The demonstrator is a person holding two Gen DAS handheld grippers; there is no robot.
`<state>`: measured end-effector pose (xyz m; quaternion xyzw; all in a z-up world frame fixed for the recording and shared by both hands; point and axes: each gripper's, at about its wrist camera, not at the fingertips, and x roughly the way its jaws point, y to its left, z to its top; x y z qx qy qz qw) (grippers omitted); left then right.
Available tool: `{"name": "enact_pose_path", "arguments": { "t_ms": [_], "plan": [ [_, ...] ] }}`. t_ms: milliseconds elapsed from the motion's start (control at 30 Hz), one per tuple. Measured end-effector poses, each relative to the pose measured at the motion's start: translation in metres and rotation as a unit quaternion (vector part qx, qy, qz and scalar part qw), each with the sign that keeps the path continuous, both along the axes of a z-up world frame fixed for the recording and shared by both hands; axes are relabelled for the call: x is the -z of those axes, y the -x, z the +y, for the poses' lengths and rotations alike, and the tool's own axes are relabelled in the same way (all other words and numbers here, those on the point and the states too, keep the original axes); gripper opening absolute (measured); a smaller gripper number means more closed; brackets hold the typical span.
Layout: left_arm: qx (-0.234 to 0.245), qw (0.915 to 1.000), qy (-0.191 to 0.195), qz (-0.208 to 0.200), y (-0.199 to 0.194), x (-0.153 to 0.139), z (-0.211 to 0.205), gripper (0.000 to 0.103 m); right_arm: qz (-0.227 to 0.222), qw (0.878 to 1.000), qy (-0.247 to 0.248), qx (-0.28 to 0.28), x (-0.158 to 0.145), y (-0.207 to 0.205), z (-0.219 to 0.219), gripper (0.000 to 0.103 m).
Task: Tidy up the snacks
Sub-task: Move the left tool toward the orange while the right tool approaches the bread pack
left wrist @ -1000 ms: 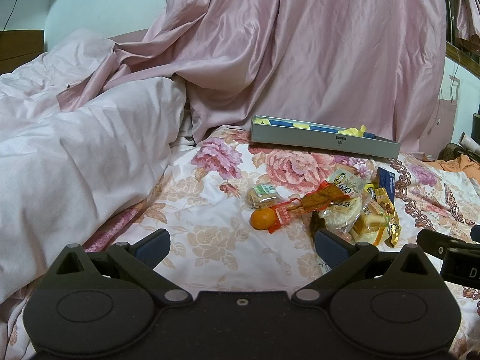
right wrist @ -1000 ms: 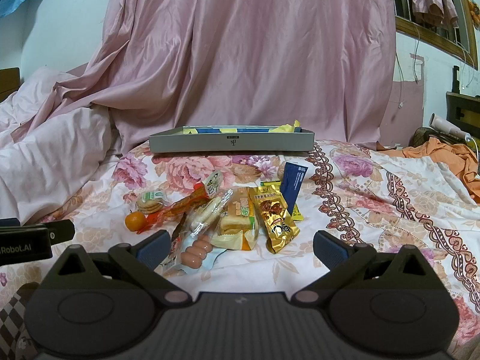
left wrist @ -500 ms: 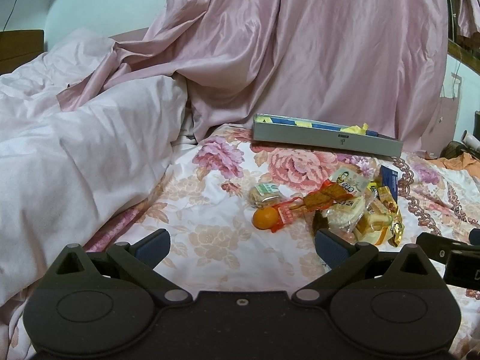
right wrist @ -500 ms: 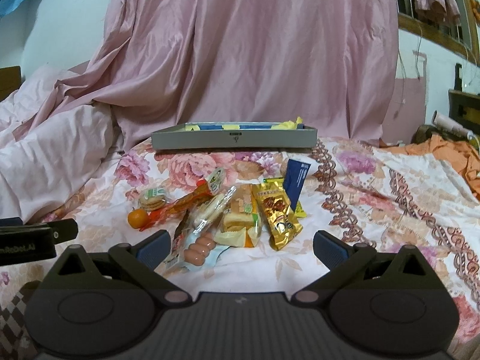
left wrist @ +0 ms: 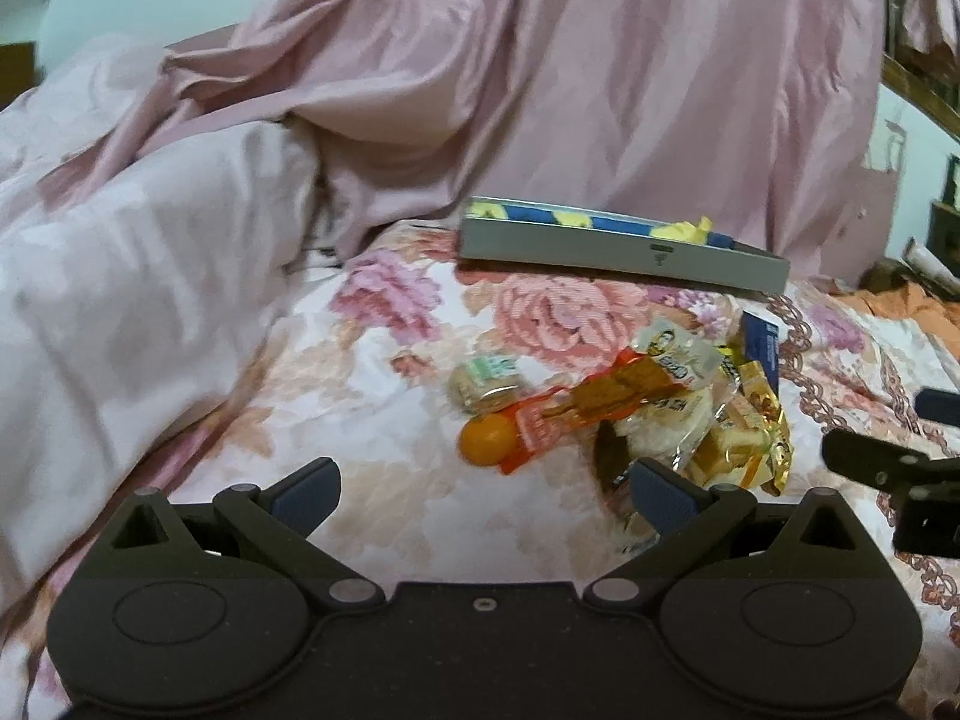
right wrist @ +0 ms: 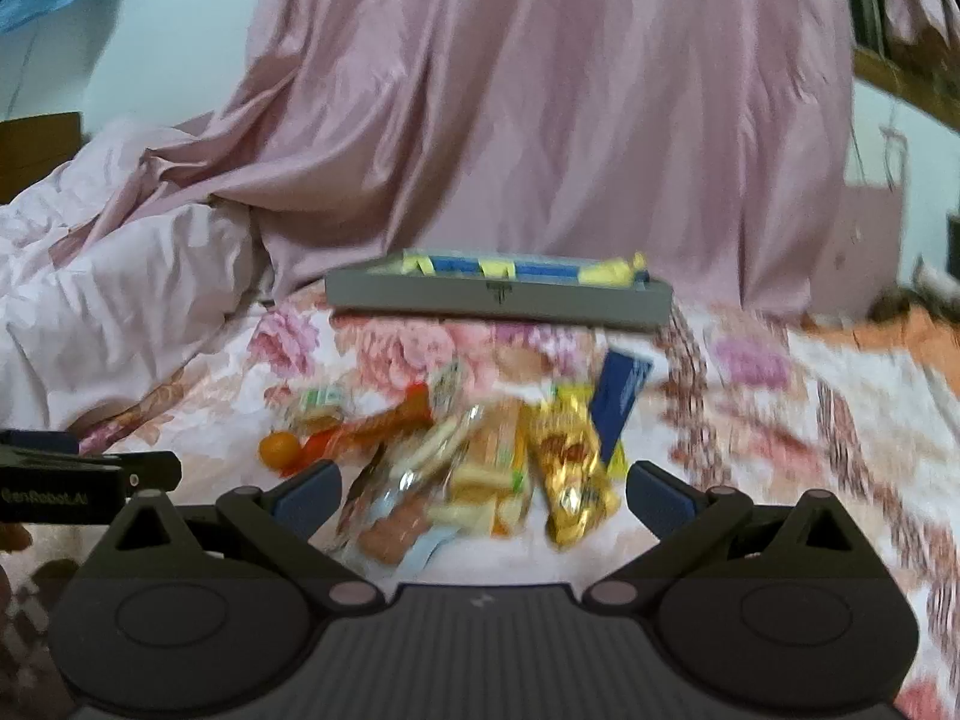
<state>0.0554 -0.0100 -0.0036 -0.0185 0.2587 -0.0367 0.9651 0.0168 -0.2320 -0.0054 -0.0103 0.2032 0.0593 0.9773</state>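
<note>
While motion-blurred, snack pile [right wrist: 480, 456] overlaps itself.

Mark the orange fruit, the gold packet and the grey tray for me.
orange fruit [left wrist: 487, 439], left wrist view, middle of its round body.
gold packet [right wrist: 573, 468], right wrist view, centre of the wrapper's front.
grey tray [right wrist: 480, 299], right wrist view, its front wall.

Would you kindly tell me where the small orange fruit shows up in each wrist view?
Left wrist: the small orange fruit lies just above centre, at the left end of the snack pile, ahead of the open jaws.
Right wrist: the fruit sits left of centre, above the left finger.
Shared landmark: the grey tray behind the pile.
</note>
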Motion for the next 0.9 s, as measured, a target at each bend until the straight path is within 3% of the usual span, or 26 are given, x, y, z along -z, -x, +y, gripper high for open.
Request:
{"name": "enact_pose_path", "arguments": {
  "t_ms": [133, 367, 600, 800, 900],
  "plan": [
    [0.021, 0.9997, -0.008, 0.01, -0.025, 0.001, -0.006, 0.102, 0.007, 0.999, 0.036, -0.036, 0.002, -0.021, -0.005, 0.103],
    [0.049, 0.9976, -0.035, 0.036, -0.065, 0.014, -0.003, 0.102, 0.042, 0.995, 0.057, -0.075, 0.017, -0.051, -0.01, 0.103],
    [0.057, 0.9969, -0.022, 0.05, -0.089, 0.035, 0.01, 0.102, 0.073, 0.992, 0.02, -0.105, 0.03, -0.063, -0.008, 0.103],
    [0.072, 0.9956, -0.025, 0.055, -0.107, 0.048, 0.009, 0.102, 0.086, 0.993, -0.016, -0.074, 0.038, -0.083, -0.011, 0.102],
    [0.072, 0.9955, -0.02, 0.058, -0.112, 0.053, 0.007, 0.1, 0.093, 0.994, -0.026, -0.06, 0.043, -0.093, -0.011, 0.096]
  ]
}}
